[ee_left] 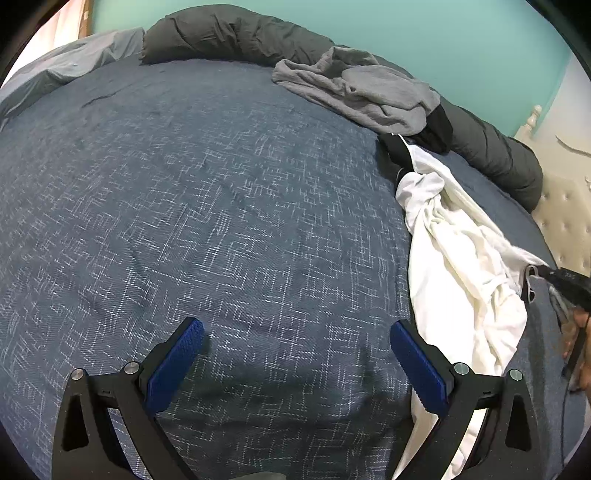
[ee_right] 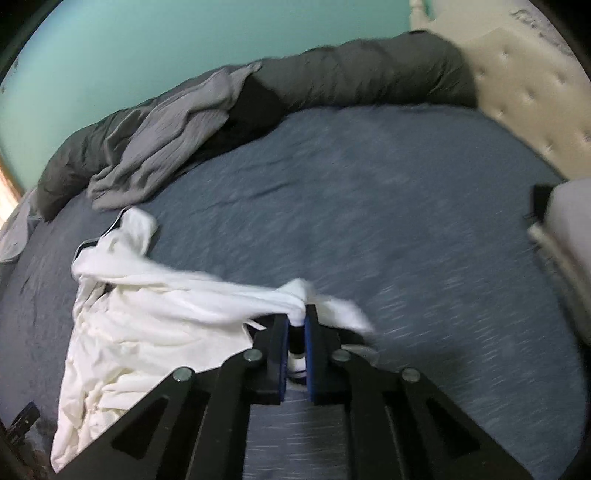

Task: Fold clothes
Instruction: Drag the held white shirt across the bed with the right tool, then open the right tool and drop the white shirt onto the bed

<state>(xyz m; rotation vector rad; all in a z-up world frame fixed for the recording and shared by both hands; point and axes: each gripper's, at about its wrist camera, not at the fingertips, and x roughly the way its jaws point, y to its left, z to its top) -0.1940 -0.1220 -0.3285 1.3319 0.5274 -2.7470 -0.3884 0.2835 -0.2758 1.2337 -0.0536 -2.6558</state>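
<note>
— Where is the white garment [ee_right: 147, 314]?
— Crumpled on the blue bedspread [ee_left: 203, 203], one bunched end clamped between the closed jaws of the right gripper [ee_right: 296, 317].
— And the left gripper [ee_left: 295, 343]?
— Jaws wide apart, holding nothing, over bare bedspread just left of the garment. A grey garment [ee_left: 362, 92] lies far back against the dark duvet [ee_left: 229, 35].

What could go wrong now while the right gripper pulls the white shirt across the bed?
The right gripper pinches only a small bunched corner of the white shirt, so the cloth may slip out. The shirt is twisted and crumpled, so it may not spread flat. Its far end lies close to the grey clothes, which could get dragged along. The left gripper is open and holds nothing.
</note>
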